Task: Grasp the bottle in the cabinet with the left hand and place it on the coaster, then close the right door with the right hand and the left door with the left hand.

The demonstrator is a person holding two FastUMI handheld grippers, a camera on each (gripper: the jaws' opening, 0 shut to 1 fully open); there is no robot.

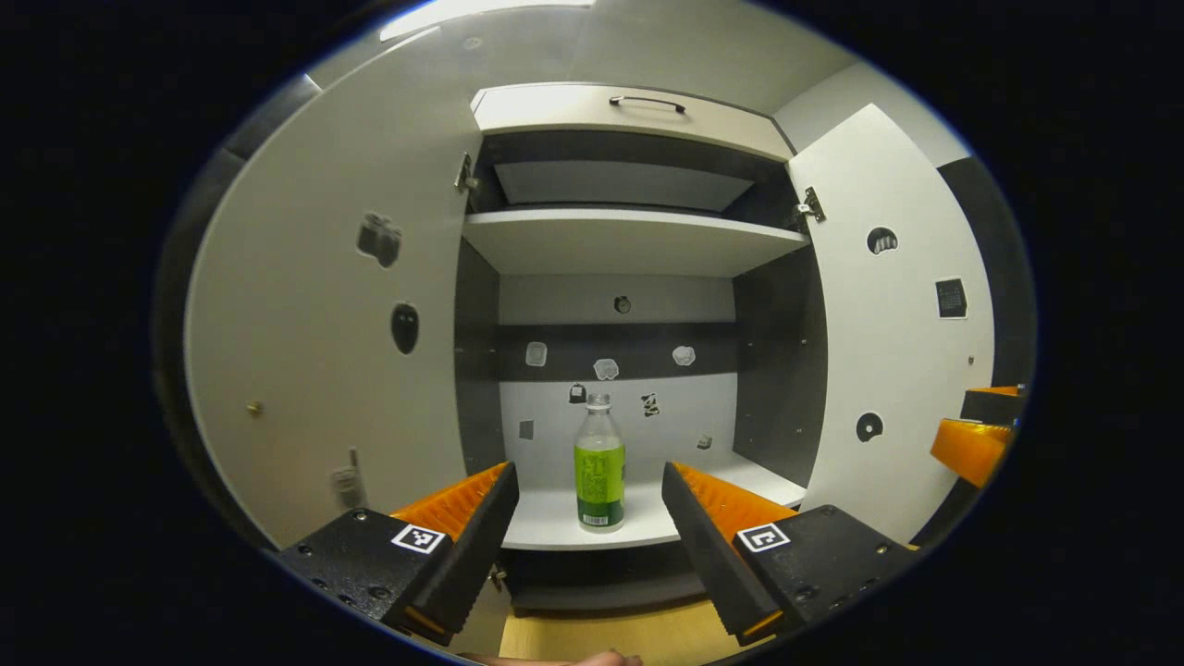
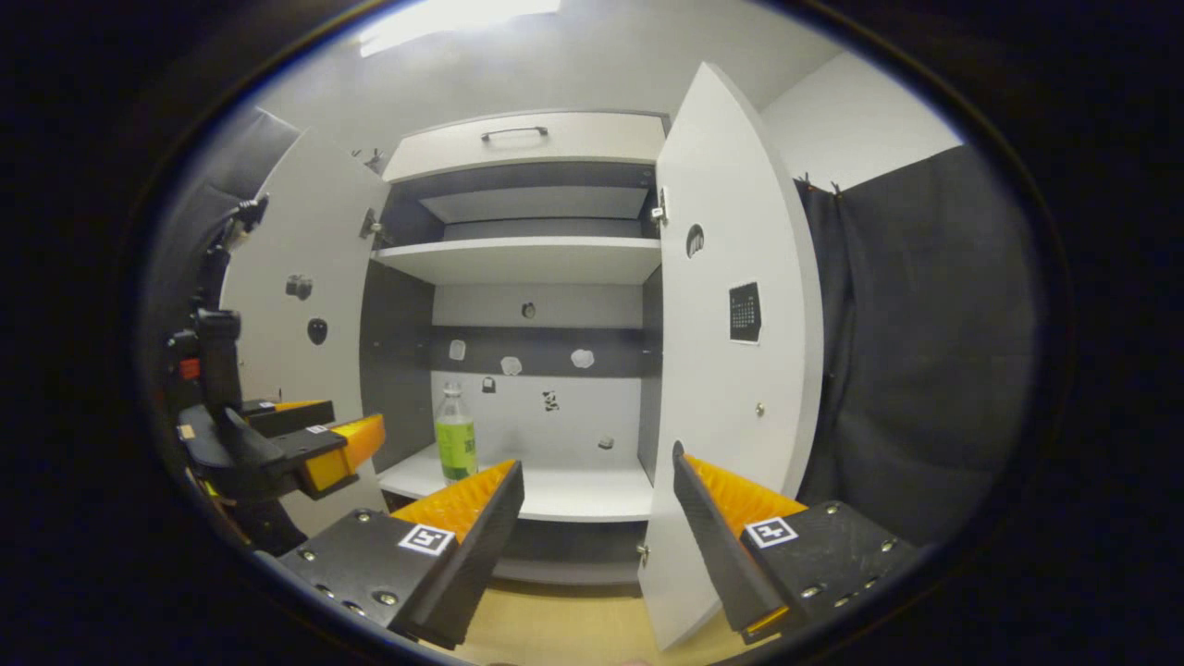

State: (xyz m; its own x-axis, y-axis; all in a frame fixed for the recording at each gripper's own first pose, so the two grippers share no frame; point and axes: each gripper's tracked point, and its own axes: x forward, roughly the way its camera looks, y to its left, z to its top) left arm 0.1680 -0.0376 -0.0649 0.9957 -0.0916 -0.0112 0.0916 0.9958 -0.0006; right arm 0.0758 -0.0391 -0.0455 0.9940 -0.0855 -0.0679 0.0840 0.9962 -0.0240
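Bottle [image 1: 599,462] first: it stands up straight on the low shelf [image 1: 555,523] inside the cabinet [image 1: 629,240], close to the front edge. It is clear on top and has a green label around its lower half. Nothing is touching it.

Both cabinet doors are swung open. From the left gripper view, the left door [image 1: 324,351] is on one side and the right door [image 1: 888,370] is on the other, and the bottle sits between them, far back. Little stickers dot the doors and the back wall of the cabinet. A higher shelf [image 1: 629,236] runs across above the bottle, and over that is a drawer front with a dark handle [image 1: 647,102].

The left gripper [image 1: 590,513] is out in front of the cabinet. Its two orange and black fingers are spread wide, and the bottle shows in the gap between them, but it is still well apart from them. The gripper holds nothing.

The right gripper [image 2: 597,513] is also spread wide and holds nothing. It points at the cabinet from a little to the side, near the edge of the right door. In the right gripper view the left gripper shows off to one side, and the bottle stands on the shelf beyond it.

A light wooden floor [image 1: 601,638] shows below the cabinet.
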